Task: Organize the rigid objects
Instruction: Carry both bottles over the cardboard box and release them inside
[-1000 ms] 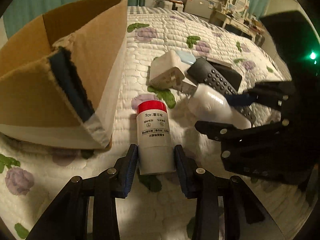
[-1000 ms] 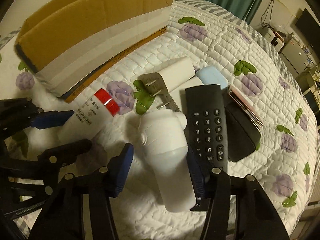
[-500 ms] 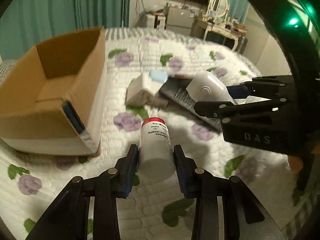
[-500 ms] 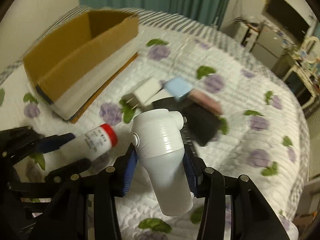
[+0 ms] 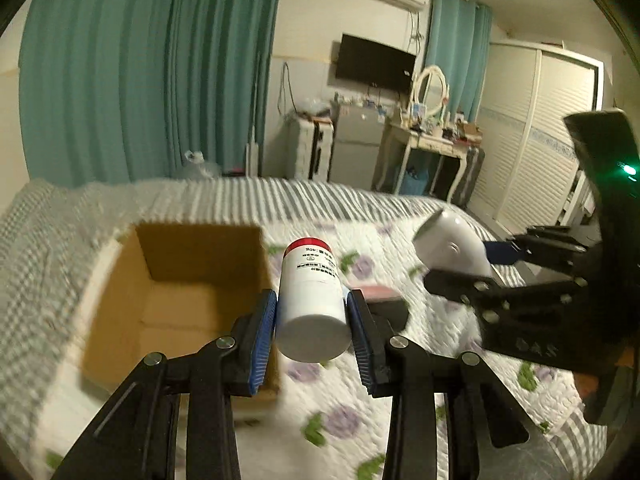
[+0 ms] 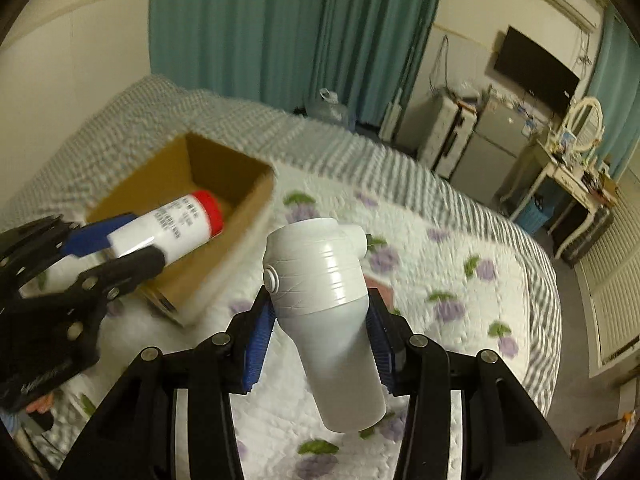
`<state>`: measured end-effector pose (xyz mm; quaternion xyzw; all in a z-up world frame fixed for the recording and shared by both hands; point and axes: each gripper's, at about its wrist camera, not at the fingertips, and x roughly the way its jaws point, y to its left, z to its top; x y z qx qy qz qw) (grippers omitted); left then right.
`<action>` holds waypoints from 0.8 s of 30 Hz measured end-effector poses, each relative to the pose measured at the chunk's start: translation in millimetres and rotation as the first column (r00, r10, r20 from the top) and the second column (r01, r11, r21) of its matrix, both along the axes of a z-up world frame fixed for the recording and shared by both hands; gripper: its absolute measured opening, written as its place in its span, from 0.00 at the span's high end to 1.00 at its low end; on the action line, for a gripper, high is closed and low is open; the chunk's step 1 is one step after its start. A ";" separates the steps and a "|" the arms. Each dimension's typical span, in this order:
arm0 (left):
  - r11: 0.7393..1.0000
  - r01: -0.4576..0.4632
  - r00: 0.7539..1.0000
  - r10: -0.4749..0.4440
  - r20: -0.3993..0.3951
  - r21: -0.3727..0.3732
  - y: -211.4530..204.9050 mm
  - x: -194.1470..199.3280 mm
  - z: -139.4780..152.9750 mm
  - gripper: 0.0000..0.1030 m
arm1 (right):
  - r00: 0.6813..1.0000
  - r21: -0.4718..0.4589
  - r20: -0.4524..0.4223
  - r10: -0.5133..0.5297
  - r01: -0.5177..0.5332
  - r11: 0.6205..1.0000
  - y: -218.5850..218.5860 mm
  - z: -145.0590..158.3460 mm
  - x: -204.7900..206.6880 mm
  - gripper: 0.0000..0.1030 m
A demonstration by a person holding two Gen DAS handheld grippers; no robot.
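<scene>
Carry step: left gripper [image 5: 312, 320] clamps red-capped bottle [image 5: 312, 300], right gripper [image 6: 320, 336] clamps white flask [image 6: 324, 320], both aloft over bed [image 6: 440, 280]; next, lower each into cardboard box [image 5: 180, 280].

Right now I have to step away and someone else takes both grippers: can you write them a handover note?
Left gripper: shut on the white cylindrical bottle with a red cap, held in the air beside the open brown cardboard box.
Right gripper: shut on the white plastic bottle with a side spout, held above the floral quilted bedspread.
Done: both bottles are picked up. The box looks empty as far as it shows.
Left: set both bottles in the box, probably then the dark and pink items blurred on the bedspread.
</scene>
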<state>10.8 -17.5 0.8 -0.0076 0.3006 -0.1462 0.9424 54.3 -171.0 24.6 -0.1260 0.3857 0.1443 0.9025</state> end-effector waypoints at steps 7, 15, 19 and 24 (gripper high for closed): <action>0.996 -0.031 0.999 0.029 0.019 0.085 58.0 44.3 14.7 0.65 | 0.997 0.035 0.036 0.066 -0.067 0.997 58.5 15.6 16.1 0.57; 0.989 -0.065 0.997 0.072 -0.042 0.134 96.5 88.5 -22.1 0.65 | 0.993 0.051 -0.016 0.118 -0.117 0.992 111.2 -10.4 53.7 0.57; 0.986 -0.065 0.993 0.080 -0.092 0.153 104.0 99.0 -55.0 0.65 | 0.991 0.046 -0.051 0.121 -0.119 0.992 125.6 -32.1 67.7 0.57; 0.986 -0.070 0.985 0.092 -0.147 0.148 116.1 111.7 -80.5 0.64 | 0.990 0.051 -0.094 0.101 -0.097 0.994 132.2 -56.2 86.9 0.57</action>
